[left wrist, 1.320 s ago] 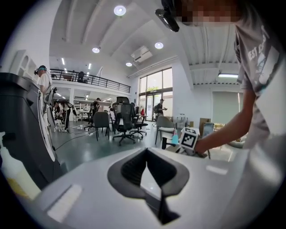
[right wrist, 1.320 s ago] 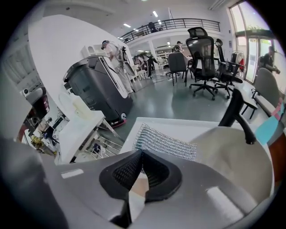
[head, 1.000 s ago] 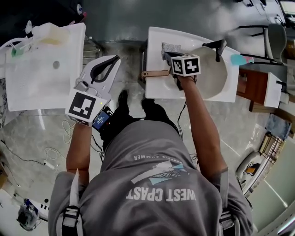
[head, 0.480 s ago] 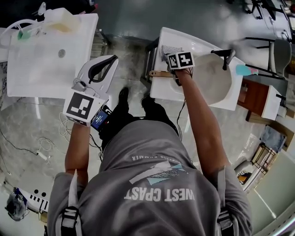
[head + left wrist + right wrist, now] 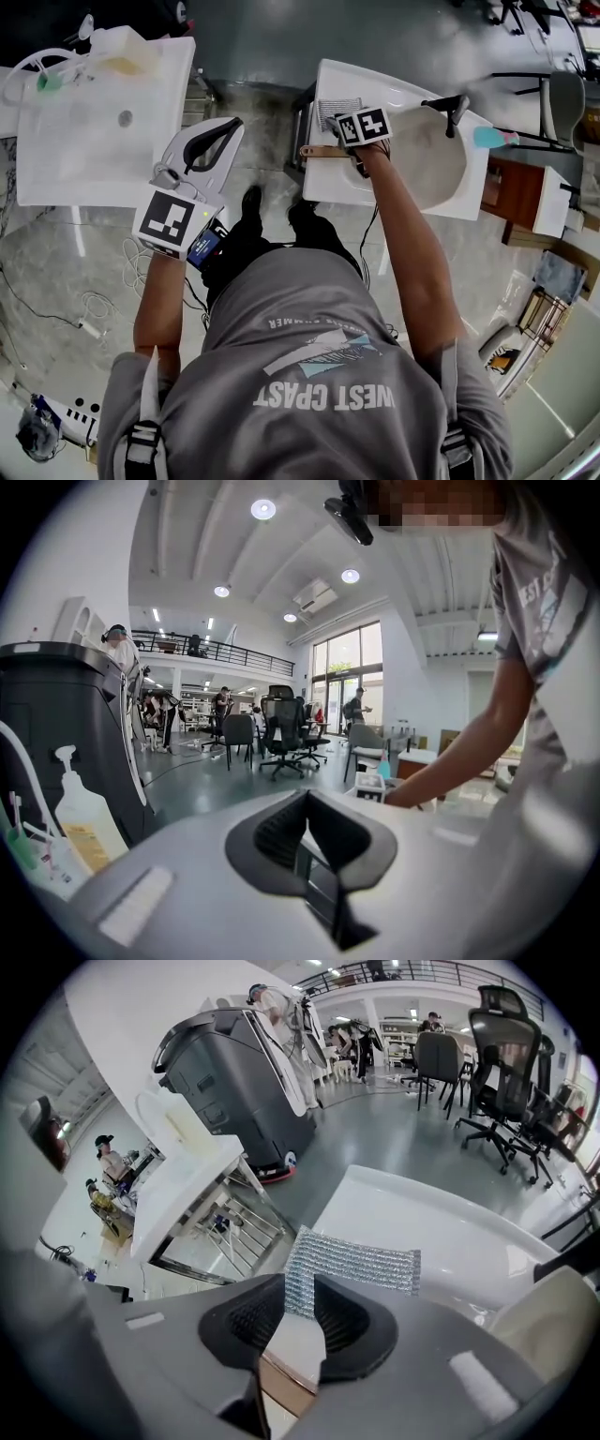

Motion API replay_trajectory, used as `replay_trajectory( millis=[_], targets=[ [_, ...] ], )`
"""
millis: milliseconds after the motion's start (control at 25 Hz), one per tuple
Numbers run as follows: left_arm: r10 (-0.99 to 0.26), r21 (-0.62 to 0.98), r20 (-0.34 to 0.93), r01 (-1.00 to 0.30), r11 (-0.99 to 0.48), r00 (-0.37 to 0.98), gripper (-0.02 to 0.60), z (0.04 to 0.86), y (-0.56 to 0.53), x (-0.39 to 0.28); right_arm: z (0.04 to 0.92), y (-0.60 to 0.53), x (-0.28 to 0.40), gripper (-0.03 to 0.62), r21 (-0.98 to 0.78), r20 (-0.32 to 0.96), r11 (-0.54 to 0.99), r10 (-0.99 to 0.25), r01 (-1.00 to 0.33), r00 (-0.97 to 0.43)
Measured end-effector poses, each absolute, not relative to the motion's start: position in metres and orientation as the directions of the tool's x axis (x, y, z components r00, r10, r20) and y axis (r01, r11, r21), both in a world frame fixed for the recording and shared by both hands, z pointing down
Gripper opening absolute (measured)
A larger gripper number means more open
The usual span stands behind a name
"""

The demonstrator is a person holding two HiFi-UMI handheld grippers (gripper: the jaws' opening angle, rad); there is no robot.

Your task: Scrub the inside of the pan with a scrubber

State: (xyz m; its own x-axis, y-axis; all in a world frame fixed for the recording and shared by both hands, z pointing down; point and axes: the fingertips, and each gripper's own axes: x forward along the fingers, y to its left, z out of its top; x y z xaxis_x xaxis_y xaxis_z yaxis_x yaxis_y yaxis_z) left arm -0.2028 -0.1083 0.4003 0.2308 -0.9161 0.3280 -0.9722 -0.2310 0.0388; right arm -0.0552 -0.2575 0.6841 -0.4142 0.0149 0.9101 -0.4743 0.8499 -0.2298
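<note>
two jaws matter here, and only mine on the right are anywhere near the work. my right gripper [image 5: 300, 1297] points steeply down over the far left corner of the white sink [image 5: 323, 183]. its jaws have just been opening and now stand apart. the near end of the scrubber [image 5: 361, 1260] shows in the gap between them, but the pads do not press on it, so i hold nothing.

the scrubber is a silver mesh strip lying flat on the sink's rim. its long axis runs across my view: the left end lines up with my gap and the rest trails off to the right. i judge that the next move turns on closing over that left end.

a wooden handle [image 5: 321, 150] lies on the rim just on my side of the scrubber and pokes out past the sink's left edge. it looks like the pan's. the round cream hollow [image 5: 427, 159] to its right, under the tap [image 5: 448, 101], may be the pan's inside, but i cannot tell it from the sink's own basin.

room is tight to the left, where the rim ends just beside the scrubber and drops to the floor. to the right the rim is bare.

my left gripper [image 5: 305, 799] hangs well apart over the floor, jaws together with nothing between them.
</note>
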Motion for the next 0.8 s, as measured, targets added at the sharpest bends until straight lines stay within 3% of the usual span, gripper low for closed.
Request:
replay_trajectory(
  millis=[400,640,800],
  targets=[
    [-0.924,-0.012,0.250,-0.954,-0.301,0.289,0.003,0.368,-0.100,-0.182,0.579,-0.264,-0.038,0.107,-0.202,0.790,0.828,-0.178,-0.524,-0.586],
    [-0.897,-0.034,0.225,-0.917,-0.398,0.381,0.003,0.343,-0.085,-0.155,0.454,-0.253,-0.005,0.000,-0.171,0.579,0.773,-0.424,-0.611,-0.697],
    [-0.871,-0.041,0.185,-0.882,-0.469,0.455,0.003,0.324,-0.077,-0.138,0.371,-0.223,0.027,-0.002,-0.137,0.428,0.749,-0.545,-0.648,-0.721]
  ],
)
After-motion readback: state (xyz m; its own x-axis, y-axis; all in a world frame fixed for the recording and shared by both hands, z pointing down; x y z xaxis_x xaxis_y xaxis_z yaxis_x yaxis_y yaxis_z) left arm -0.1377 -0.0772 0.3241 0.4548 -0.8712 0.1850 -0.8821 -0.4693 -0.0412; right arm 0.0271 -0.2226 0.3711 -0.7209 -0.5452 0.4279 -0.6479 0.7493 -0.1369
